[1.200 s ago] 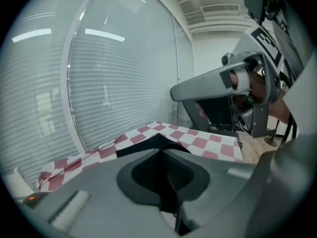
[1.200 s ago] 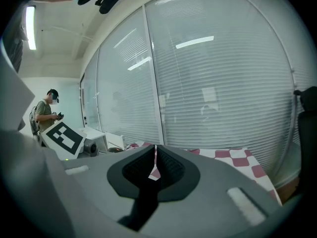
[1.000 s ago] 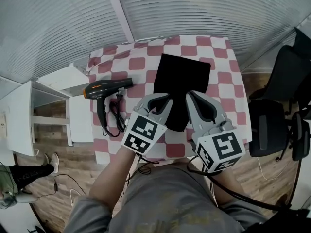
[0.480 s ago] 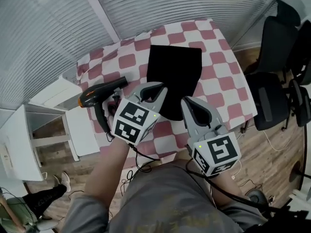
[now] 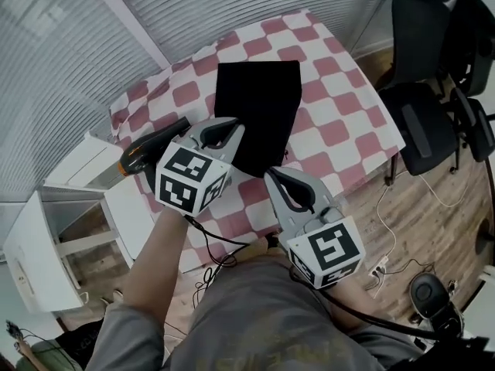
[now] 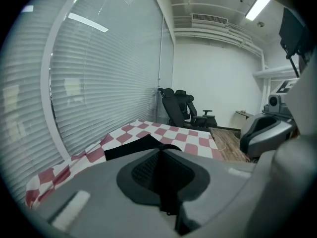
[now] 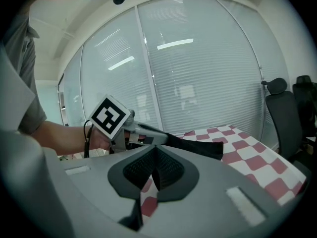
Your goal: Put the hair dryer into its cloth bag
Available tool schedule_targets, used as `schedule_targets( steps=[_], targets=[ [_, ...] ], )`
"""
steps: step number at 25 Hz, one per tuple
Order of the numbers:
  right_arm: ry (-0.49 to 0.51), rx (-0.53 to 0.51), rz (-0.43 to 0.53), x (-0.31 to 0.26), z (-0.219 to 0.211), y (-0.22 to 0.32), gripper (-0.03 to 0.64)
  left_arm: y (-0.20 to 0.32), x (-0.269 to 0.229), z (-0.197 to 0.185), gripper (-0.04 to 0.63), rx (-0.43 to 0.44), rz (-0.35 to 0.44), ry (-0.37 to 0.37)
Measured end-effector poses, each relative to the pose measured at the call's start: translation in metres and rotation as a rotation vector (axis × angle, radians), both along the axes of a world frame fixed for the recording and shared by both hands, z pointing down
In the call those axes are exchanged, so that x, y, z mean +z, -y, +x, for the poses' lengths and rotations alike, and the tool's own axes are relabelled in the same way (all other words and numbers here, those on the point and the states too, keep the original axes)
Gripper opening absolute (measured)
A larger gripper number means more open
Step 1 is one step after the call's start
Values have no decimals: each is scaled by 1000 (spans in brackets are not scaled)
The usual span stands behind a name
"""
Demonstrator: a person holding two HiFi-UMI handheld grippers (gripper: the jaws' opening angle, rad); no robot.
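Hair dryer (image 5: 148,144) lies on the checkered tabletop (image 5: 340,118), outside and just left of the flat black cloth bag (image 5: 259,103), and is partly hidden behind the left tongs (image 5: 224,128). Those tongs are pressed together with nothing visible between them, their tips over the bag's left edge. The right tongs (image 5: 278,178) are likewise closed and empty, held by the bag's near corner.

room so far | slatted blinds (image 5: 232,6) across the whole top of the head view | red-and-white checkered table (image 5: 340,122) centre | black office chairs (image 5: 433,114) far right | wood floor (image 5: 441,222) lower right | white shelf unit (image 5: 35,246) left edge | ceiling strip light (image 6: 260,6) on, upper right of the left gripper view
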State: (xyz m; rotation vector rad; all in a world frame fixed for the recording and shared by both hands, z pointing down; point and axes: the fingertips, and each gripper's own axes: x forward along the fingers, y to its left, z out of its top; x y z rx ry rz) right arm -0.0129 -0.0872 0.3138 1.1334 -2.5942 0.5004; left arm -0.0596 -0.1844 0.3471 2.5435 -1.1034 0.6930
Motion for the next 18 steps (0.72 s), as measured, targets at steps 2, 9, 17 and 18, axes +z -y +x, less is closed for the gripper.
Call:
schedule_targets(
  steps=[2,9,17,18],
  targets=[
    [8,-20,-4,-1,-1,-11,29,-4,-3,0,14,6,1,18],
    [36,-67,-23,3,0,-43,29,-16,-1,-1,14,30,-16,42],
    [17,-101,-67,19,-33,-59,31,-28,-7,-24,15,68,-50,-2],
    [12,-103,-71,21,-41,-60,31,-29,-8,-28,15,77,-56,-16]
  ],
)
